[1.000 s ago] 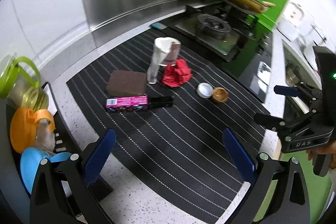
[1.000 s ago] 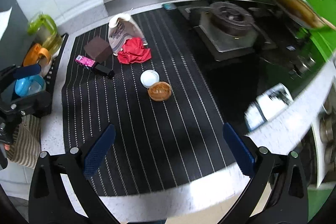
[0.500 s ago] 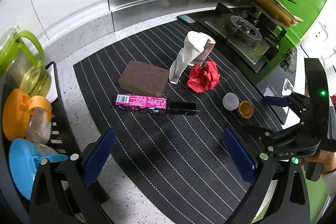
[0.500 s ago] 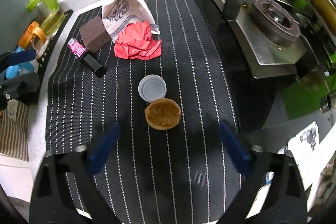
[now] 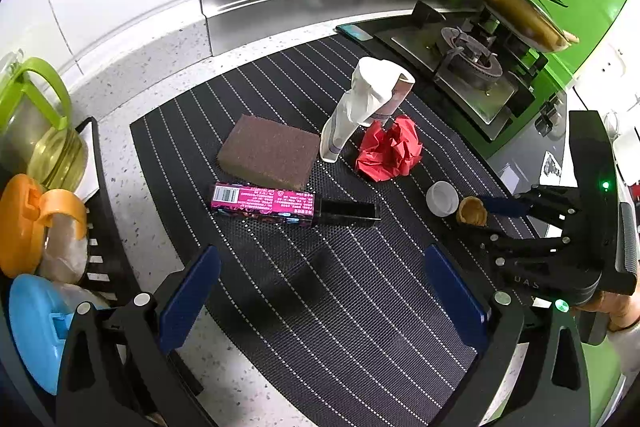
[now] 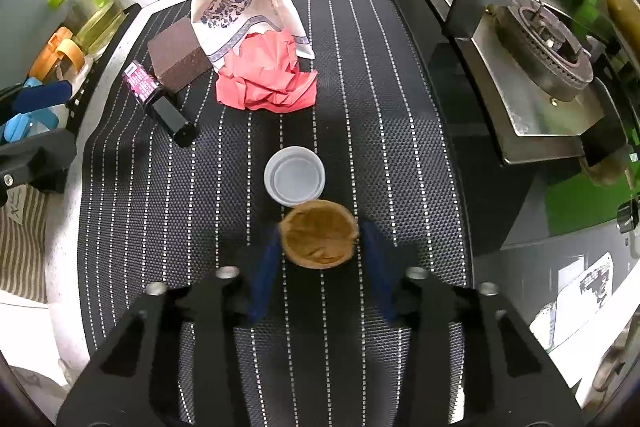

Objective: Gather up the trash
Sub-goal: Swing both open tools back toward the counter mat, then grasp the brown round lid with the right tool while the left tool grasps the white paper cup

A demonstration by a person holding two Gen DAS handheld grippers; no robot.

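Note:
A small brown paper cup (image 6: 318,235) stands on the striped mat beside a white plastic lid (image 6: 294,175). My right gripper (image 6: 319,247) reaches down around the cup, its jaws closing, and both blue pads meet the cup's sides. Farther back lie a crumpled red paper (image 6: 268,79), a printed paper bag (image 6: 240,3), a brown sponge block (image 6: 176,55) and a pink box (image 6: 140,85). My left gripper (image 5: 320,291) hangs open over bare mat with nothing between its fingers. From the left wrist view the cup (image 5: 472,211) sits at the right gripper's tips.
The black striped mat (image 5: 360,327) covers the counter. A gas stove (image 6: 548,39) with a pan (image 5: 520,7) stands to the right. A rack of coloured jars and lids (image 5: 40,211) lines the left edge. A steel backsplash runs behind.
My right gripper has dropped toward the mat and drawn its fingers in from wide apart onto the brown cup. The left gripper shifted slightly and now holds still.

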